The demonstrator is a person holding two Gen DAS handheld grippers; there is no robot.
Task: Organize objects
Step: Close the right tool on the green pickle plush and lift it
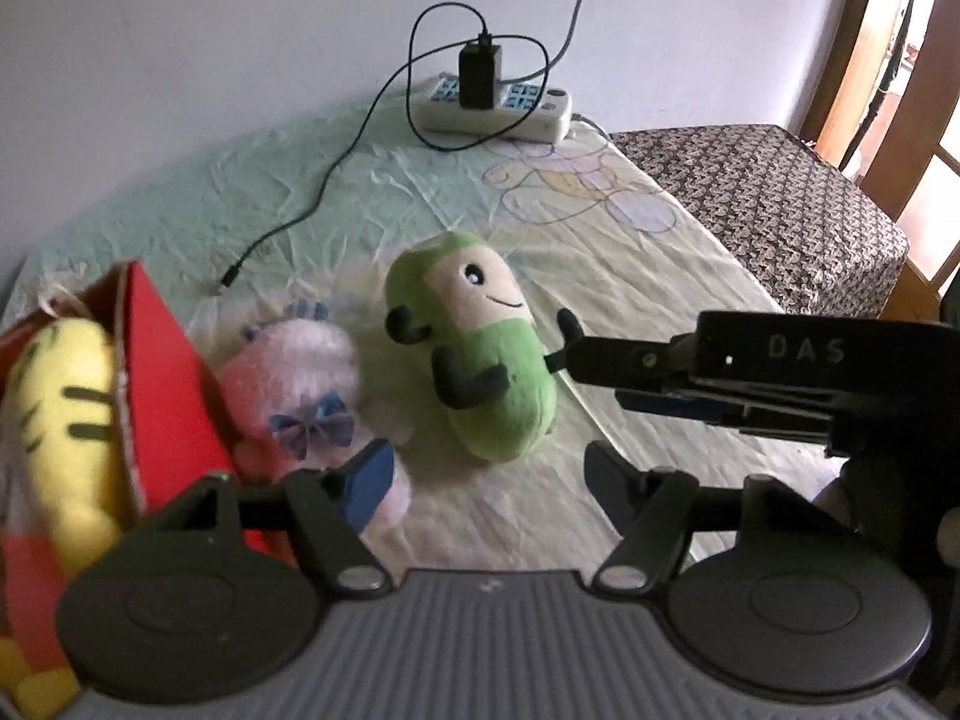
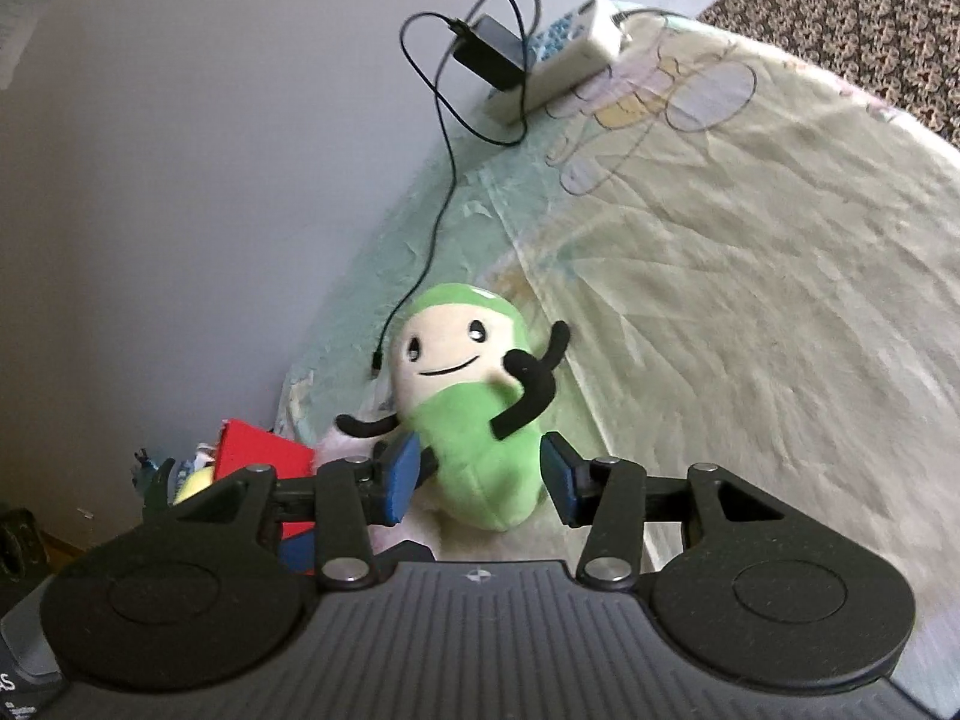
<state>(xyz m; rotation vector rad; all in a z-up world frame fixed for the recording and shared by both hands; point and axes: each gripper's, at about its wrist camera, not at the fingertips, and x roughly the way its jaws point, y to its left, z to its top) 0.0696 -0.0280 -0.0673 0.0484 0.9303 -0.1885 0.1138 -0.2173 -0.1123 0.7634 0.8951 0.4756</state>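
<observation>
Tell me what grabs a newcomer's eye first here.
The smiling green plush lies mid-sheet, framed between the right gripper's open blue pads. Left of it sit a pink plush with a bow and a red box holding a yellow striped toy. A power strip lies by the wall.

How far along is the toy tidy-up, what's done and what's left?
Done: the yellow striped plush sits in the red box. In hand: the right gripper straddles the green plush, not clearly gripping; the left gripper hovers open beside the pink plush. Left: both plushes still lie on the bed.
</observation>
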